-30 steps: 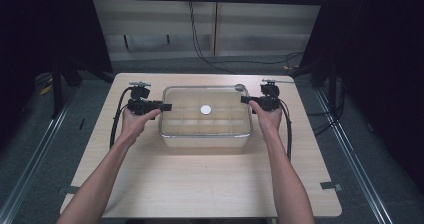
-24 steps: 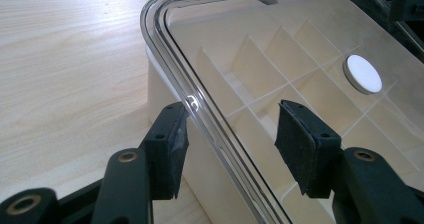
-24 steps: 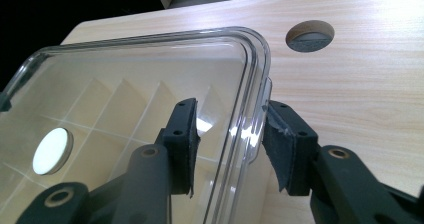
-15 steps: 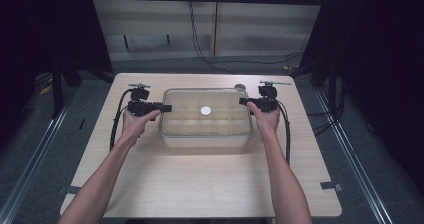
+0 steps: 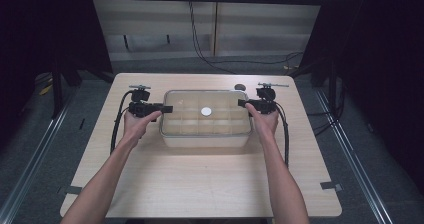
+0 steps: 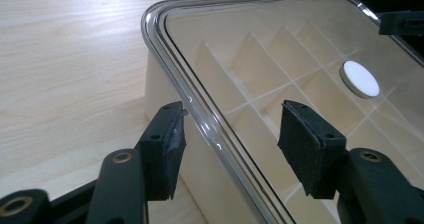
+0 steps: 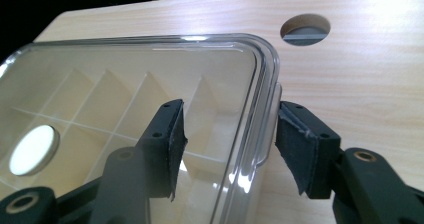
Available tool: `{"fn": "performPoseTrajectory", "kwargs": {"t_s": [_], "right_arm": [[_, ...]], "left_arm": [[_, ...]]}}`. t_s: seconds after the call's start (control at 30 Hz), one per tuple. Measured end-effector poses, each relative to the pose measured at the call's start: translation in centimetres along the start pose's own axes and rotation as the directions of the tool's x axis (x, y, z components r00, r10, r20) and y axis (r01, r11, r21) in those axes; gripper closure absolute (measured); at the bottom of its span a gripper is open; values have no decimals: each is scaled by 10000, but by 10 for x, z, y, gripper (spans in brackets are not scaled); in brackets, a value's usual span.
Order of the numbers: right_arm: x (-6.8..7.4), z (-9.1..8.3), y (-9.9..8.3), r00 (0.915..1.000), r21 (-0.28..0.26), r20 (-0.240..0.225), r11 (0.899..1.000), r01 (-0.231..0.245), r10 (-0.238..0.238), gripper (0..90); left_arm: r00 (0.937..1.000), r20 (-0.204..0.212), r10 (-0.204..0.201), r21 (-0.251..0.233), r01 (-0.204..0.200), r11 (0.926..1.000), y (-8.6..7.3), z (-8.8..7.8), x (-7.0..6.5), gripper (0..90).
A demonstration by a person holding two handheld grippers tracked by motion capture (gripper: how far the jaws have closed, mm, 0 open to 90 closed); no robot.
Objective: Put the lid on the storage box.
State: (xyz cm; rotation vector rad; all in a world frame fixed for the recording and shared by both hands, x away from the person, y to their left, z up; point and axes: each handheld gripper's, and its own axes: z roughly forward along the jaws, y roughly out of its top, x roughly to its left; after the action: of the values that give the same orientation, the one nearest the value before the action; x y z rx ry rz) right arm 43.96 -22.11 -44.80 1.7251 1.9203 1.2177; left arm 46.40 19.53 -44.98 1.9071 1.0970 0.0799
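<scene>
On the table [image 5: 200, 184] there is one box [image 5: 205, 134] with one clear lid [image 6: 240, 39], and the box is divided into many small compartments; their full number I cannot count. One white round disc [image 5: 206, 112] is at the middle of the lid. There are two grippers, the left gripper [image 5: 161, 109] and the right gripper [image 5: 245, 103], each with two black jaws, and two hands hold them. The table has one round hole [image 7: 305, 29].

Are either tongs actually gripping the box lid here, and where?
Neither grips yet. Left tongs and right tongs are open, each straddling the clear lid rim at opposite short ends.
</scene>
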Motion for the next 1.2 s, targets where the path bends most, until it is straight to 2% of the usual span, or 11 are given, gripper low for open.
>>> {"fn": "performPoseTrajectory", "kwargs": {"t_s": [0.13,0.23,0.33,0.37,0.4,0.57,0.7,0.8,0.9,0.97,1.2], "right_arm": [[-2,-4,0,10000,25,-25,10000,17,-17,439],[-5,-8,-1,9996,-173,-218,9997,-157,153,440],[-5,-11,-3,9999,-227,-161,9997,-13,10,539],[-5,-12,-3,9998,-253,-171,9997,72,-76,604],[-5,-12,-3,9999,-260,-21,9995,165,-166,634],[-6,-13,0,9998,-281,204,9996,-55,61,722],[-3,-12,3,9986,-170,438,9994,306,-298,724],[-1,-13,4,9979,-43,521,9992,387,-384,729],[-4,-17,1,9998,-178,87,9997,179,-178,695],[-7,-22,-2,9998,-306,-165,9995,50,-55,632],[-1,-48,-7,9963,-793,-701,9959,437,-493,581]], "left_arm": [[9998,32,188,16,-188,9998,-2,-4,0,461],[9998,168,72,-219,-68,9997,-5,-9,2,541],[9996,190,220,-255,-215,9994,-7,-13,1,600],[9996,154,250,-254,-246,9994,-7,-13,1,608],[9995,85,293,-250,-291,9993,-7,-14,1,621],[9993,-256,286,-345,-295,9990,-3,-12,0,676],[9989,-404,230,-372,-245,9990,-2,-11,-1,688],[9998,-173,84,-394,-90,9992,-5,-12,-1,666],[9996,-15,272,-339,-272,9991,-8,-17,-2,644],[9994,146,309,-494,-301,9983,-9,-23,-3,610],[9964,473,710,-627,-680,9957,-17,-43,-15,577]]}}
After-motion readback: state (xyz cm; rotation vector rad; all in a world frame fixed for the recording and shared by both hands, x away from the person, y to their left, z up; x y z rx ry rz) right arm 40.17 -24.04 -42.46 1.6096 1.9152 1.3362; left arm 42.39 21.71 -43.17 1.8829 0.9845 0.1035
